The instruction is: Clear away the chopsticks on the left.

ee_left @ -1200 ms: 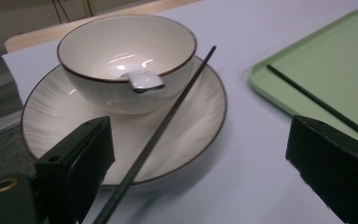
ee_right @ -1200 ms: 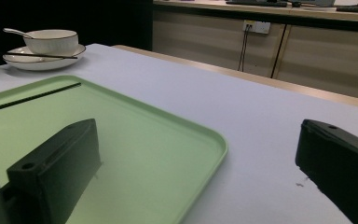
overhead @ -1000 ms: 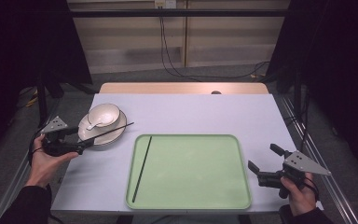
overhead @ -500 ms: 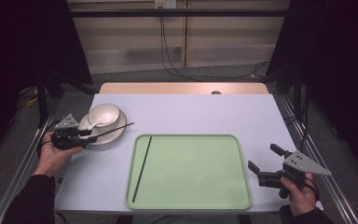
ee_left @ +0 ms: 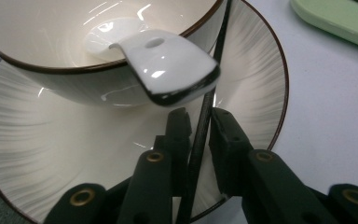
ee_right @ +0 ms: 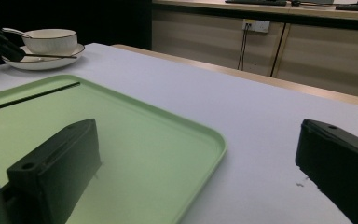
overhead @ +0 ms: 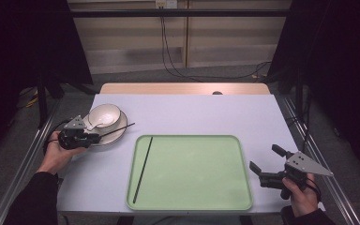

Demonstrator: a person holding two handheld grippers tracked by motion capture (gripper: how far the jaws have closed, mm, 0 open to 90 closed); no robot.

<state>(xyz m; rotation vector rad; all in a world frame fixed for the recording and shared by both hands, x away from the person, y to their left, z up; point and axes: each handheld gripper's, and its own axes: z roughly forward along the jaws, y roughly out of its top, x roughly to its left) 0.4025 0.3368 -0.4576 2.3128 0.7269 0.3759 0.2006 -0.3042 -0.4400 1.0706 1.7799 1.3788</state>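
Note:
A white bowl (overhead: 104, 115) with a white spoon (ee_left: 168, 60) in it stands on a ribbed plate (overhead: 116, 134) at the table's left. A black chopstick (overhead: 121, 128) lies across the plate's rim. My left gripper (overhead: 96, 137) reaches over the plate; its jaws have just been closing, and in the left gripper view (ee_left: 199, 119) both pads press on that chopstick (ee_left: 222, 32). A second black chopstick (overhead: 143, 161) lies along the left side of the green tray (overhead: 197, 178). My right gripper (overhead: 265, 157) rests open at the tray's right, nothing between its jaws (ee_right: 196, 133).
The green tray (ee_right: 135, 140) takes up the table's middle front. Bare lavender tabletop (overhead: 192, 112) lies behind it. A wooden strip (overhead: 183, 88) runs along the far edge, with cables on the floor beyond. Metal rails flank both table sides.
My left gripper has moved right to the plate's near rim, and its jaws have gone from wide open to shut on the chopstick. The right gripper has stayed still.

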